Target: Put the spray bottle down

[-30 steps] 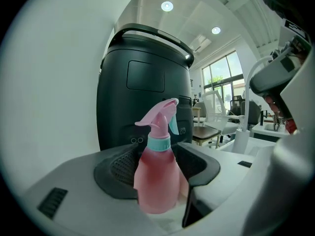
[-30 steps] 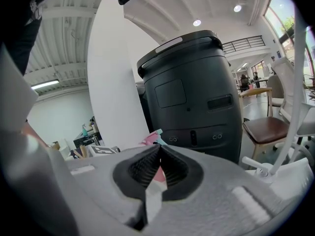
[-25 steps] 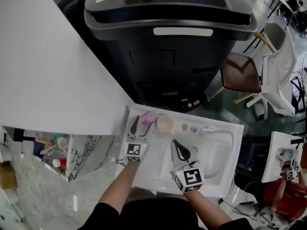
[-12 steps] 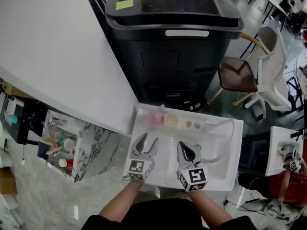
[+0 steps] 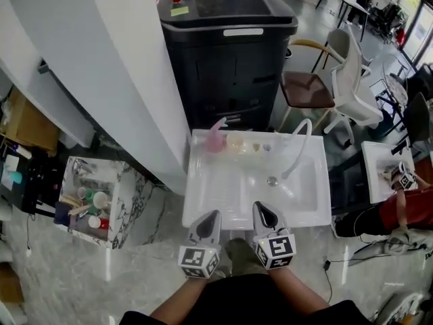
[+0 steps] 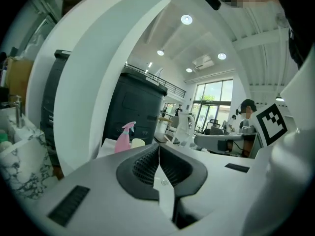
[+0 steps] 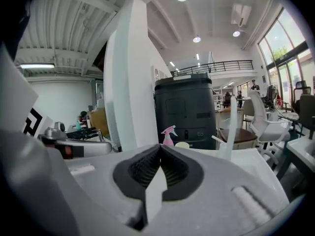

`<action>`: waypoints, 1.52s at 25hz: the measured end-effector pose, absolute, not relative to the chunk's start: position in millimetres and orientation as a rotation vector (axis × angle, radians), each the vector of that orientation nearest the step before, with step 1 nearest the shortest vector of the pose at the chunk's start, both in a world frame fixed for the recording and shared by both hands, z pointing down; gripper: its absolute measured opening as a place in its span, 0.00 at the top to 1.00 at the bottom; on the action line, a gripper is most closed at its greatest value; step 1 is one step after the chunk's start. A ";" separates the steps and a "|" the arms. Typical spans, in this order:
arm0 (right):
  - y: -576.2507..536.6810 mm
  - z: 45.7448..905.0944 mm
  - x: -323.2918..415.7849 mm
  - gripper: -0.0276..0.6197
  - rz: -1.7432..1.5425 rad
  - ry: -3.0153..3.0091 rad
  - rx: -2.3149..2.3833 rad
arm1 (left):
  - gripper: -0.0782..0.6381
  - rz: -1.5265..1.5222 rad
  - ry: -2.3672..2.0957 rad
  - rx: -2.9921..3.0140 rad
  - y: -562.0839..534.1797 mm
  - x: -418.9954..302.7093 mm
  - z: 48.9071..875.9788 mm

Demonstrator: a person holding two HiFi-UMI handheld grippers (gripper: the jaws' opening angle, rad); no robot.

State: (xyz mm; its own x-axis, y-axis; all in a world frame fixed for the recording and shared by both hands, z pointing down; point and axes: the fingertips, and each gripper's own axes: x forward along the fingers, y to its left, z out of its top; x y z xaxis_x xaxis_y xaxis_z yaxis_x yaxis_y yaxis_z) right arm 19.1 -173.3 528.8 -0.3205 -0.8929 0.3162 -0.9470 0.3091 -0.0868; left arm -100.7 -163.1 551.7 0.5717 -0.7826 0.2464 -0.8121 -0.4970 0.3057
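The left tongs (image 5: 212, 215) and right tongs (image 5: 261, 207) were pressed together, empty, their ribbed black pads meeting over the near rim of the glossy white sink (image 5: 223, 188). The pink plastic spray bottle (image 5: 215, 141) stood upright on the sink's far ledge, before a boxy matte-black bin (image 5: 226, 59).

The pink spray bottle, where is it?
Head view: the spray bottle stands on the far left corner of the sink, beside a pale cup.

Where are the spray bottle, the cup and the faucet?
spray bottle (image 5: 214, 143), head view, on its pink body.
cup (image 5: 234, 143), head view, on its open top.
faucet (image 7: 231, 129), right gripper view, on its upright white spout.
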 end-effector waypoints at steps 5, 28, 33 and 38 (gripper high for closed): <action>-72.1 520.6 15.9 0.96 0.434 -2.304 1.792 | 0.87 0.154 -1.200 2.472 -69.5 -117.5 533.2; 86.7 485.2 8.9 0.96 0.320 -2.325 1.779 | 0.87 0.101 -1.198 2.565 65.8 -114.0 490.0; 90.1 480.0 24.1 0.96 0.341 -2.327 1.781 | 0.87 0.119 -1.174 2.594 64.5 -97.3 480.5; 92.4 467.3 38.4 0.96 0.333 -2.332 1.780 | 0.87 0.112 -1.150 2.610 68.3 -77.3 467.7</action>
